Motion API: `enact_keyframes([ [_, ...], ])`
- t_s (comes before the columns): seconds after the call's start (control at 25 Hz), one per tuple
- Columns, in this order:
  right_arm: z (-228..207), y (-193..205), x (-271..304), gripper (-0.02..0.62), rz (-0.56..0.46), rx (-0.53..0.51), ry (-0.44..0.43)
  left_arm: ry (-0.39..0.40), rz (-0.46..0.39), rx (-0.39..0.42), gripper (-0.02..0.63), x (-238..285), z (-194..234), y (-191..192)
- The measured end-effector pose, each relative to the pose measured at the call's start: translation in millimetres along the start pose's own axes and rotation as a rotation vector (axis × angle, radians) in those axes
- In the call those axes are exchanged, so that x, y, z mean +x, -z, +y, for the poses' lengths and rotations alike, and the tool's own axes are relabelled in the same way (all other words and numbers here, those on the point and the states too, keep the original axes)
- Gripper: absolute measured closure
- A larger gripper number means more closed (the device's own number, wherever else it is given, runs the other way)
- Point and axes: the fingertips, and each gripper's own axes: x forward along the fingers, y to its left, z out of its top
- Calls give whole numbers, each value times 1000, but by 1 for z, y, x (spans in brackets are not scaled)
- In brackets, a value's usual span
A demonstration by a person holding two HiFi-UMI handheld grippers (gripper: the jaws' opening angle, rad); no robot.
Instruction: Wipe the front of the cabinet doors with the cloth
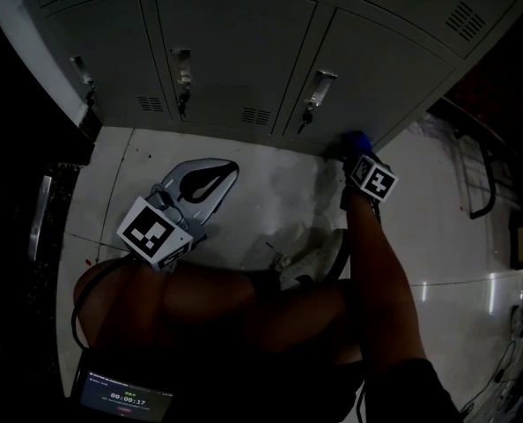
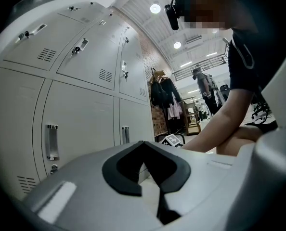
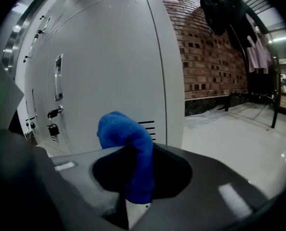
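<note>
My right claw (image 1: 357, 151) at two o'clock pinches the blue cloth (image 3: 126, 134) by the cabinet door (image 1: 367, 69); my left claw (image 1: 228, 171), nine o'clock, is pressed together, empty.

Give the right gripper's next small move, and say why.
Probably press forward, then sweep sideways across the lowest cabinet door: the right gripper holds the blue cloth in shut jaws, just before the door's lower vents; contact is unclear.

1. Head view: dim and underexposed. The pale floor (image 1: 270, 183) carries a faint sheen, and the frame corners fall to black.
2. Gripper views: bright, lit from above by round ceiling lights (image 2: 155, 8). Fisheye distortion bows the cabinet doors (image 2: 80, 114), and the edges are vignetted.
</note>
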Motion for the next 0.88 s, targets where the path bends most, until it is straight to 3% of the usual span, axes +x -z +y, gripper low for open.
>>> enact_keyframes([
  [0.24, -34, -4, -3, 514, -6, 13, 89, 1, 2, 0, 600, 1, -1, 0],
  [0.56, -59, -3, -9, 514, 8, 49, 138, 2, 4, 0, 601, 0, 0, 1],
  [0.88, -16, -14, -23, 514, 20, -12, 61, -19, 10, 2, 600, 0, 9, 4],
])
